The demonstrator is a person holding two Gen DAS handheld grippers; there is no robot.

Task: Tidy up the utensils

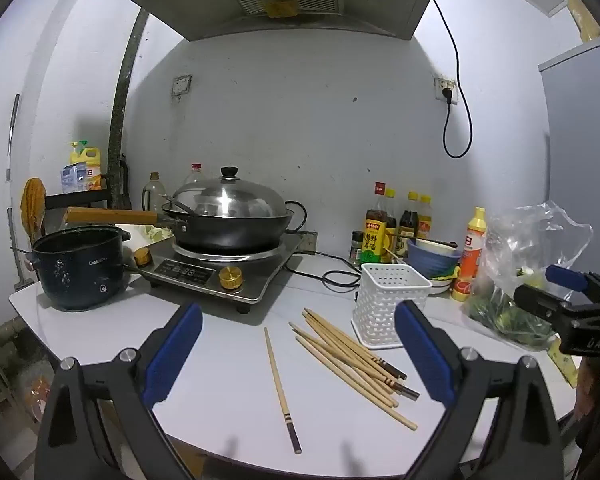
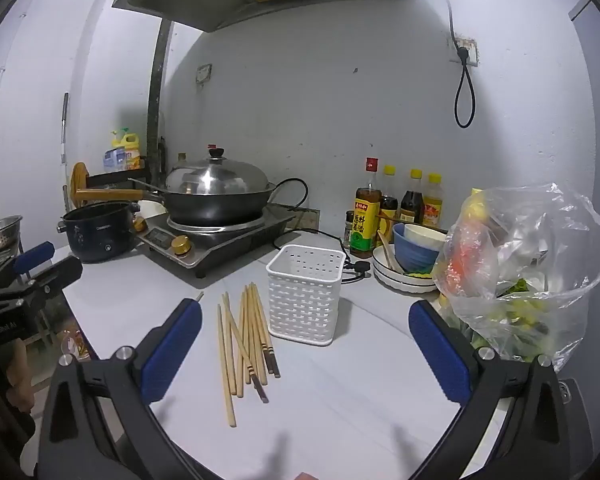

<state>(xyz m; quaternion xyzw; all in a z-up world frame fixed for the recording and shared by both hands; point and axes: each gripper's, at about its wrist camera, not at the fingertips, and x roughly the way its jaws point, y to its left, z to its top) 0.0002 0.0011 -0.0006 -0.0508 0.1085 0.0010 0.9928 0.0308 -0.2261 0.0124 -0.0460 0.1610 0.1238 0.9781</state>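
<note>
In the left wrist view, your left gripper (image 1: 298, 354) hangs above the white counter (image 1: 100, 332) with its blue pads spread wide and nothing between them. One single chopstick (image 1: 282, 390) lies apart, almost straight ahead of this claw, so it looks like the easy first pick. The pile of chopsticks (image 1: 352, 356) lies to its right, fanned loosely with the tips crossing. Just behind the pile stands the white perforated holder (image 1: 390, 300), upright and empty as far as you can see — probably the place where the sticks must go.

In the right wrist view, your right gripper (image 2: 305, 350) is also released, holding nothing. The pile (image 2: 248, 344) lies in front of its left finger, and the holder (image 2: 306, 296) stands just beside the pile, right ahead. The plastic bag (image 2: 536, 276) bulges close to the right finger — I judge you should keep clear of it when you reach.
</note>
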